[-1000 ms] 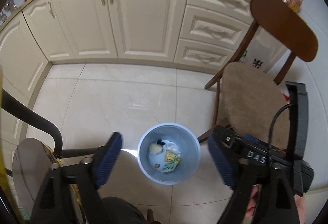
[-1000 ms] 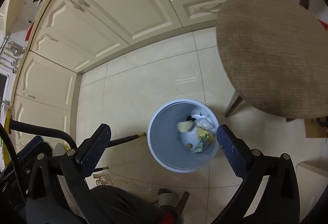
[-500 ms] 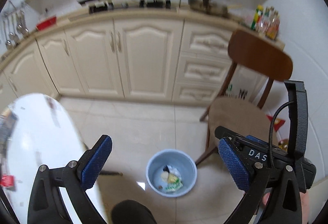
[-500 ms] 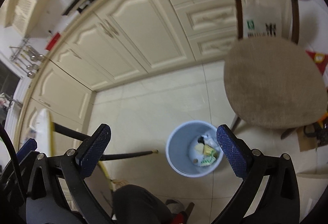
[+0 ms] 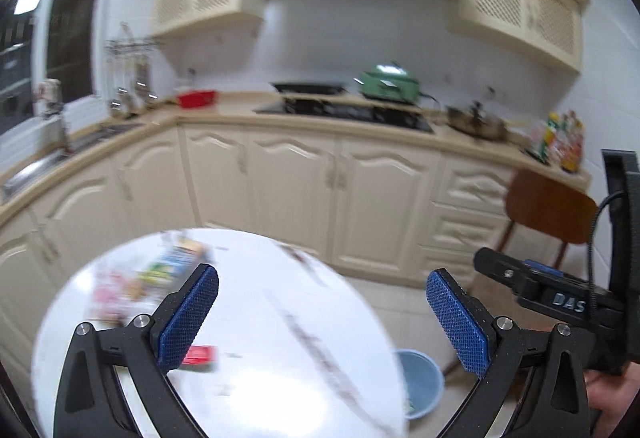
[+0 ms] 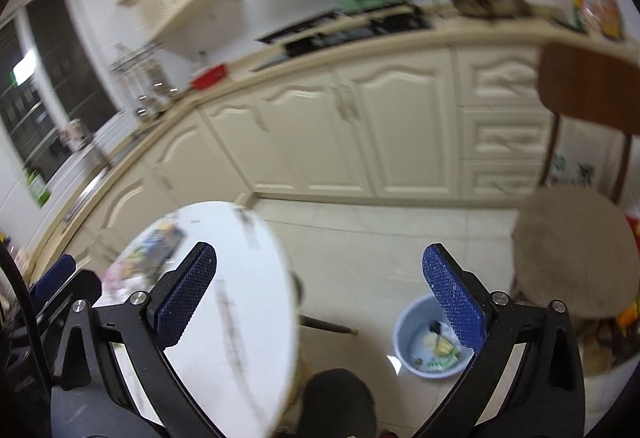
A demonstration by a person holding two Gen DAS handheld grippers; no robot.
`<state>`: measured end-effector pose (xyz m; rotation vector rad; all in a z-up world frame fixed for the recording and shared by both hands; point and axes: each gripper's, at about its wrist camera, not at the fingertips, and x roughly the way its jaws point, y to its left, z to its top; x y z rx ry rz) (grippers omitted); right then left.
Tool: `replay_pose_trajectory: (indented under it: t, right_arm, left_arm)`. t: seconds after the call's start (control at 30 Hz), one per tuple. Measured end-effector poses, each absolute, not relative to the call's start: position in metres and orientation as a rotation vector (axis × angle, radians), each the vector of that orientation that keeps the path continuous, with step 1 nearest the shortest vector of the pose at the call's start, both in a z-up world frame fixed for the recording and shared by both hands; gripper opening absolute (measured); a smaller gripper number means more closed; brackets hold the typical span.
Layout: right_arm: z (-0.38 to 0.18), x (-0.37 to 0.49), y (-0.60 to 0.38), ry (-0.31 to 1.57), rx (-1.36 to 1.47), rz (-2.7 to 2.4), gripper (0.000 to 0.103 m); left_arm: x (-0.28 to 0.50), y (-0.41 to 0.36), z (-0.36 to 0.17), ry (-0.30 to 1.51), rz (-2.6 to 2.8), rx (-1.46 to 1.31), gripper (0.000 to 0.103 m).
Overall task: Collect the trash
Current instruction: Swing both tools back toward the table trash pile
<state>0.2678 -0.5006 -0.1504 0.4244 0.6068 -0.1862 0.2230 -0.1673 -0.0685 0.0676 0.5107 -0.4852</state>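
A light blue bin [image 6: 430, 338] stands on the tiled floor with scraps of trash inside; in the left wrist view the bin [image 5: 420, 382] peeks out past the table's edge. A round white table [image 5: 256, 326] carries blurred trash: colourful wrappers [image 5: 160, 278] at its far side and a small red packet [image 5: 198, 356] near my left finger. My left gripper [image 5: 322, 314] hangs open over the table with nothing between its blue pads. My right gripper [image 6: 320, 296] is open and empty too, above the table's right edge [image 6: 276, 278] and the floor.
Cream kitchen cabinets [image 5: 312, 189] run along the back under a counter with a hob and a green pot [image 5: 390, 83]. A wooden chair [image 6: 576, 250] with a beige seat stands right of the bin. A person's dark shoe [image 6: 340, 402] is below the table.
Both grippers have risen from over the bin and tilted up, so the table top and the counter have come into view. The left jaws have spread wider. The bin now lies low and small.
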Motion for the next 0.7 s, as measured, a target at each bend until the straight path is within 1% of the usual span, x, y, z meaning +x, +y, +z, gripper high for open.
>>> replay_pose_trajectory:
  t: [0.17,0.4,0.7]
  right_arm:
    - [-0.12,0.284,-0.428,0.575,0.323,-0.087,0.103]
    - [-0.098,0.296,-0.344,0.542,0.195,0.027,0.103]
    - [-0.081,0.288,-0.278,0.501,0.1,0.113,0.103]
  left_arm:
    - [0.185,-0.091,-0.059,0.461,-0.373,0.011,0.102]
    - [0.128,-0.019,-0.053,0.403,-0.232,-0.041,0.102]
    - [0.087,0.0,-0.047,0.357,-0.102,-0.081,0.102]
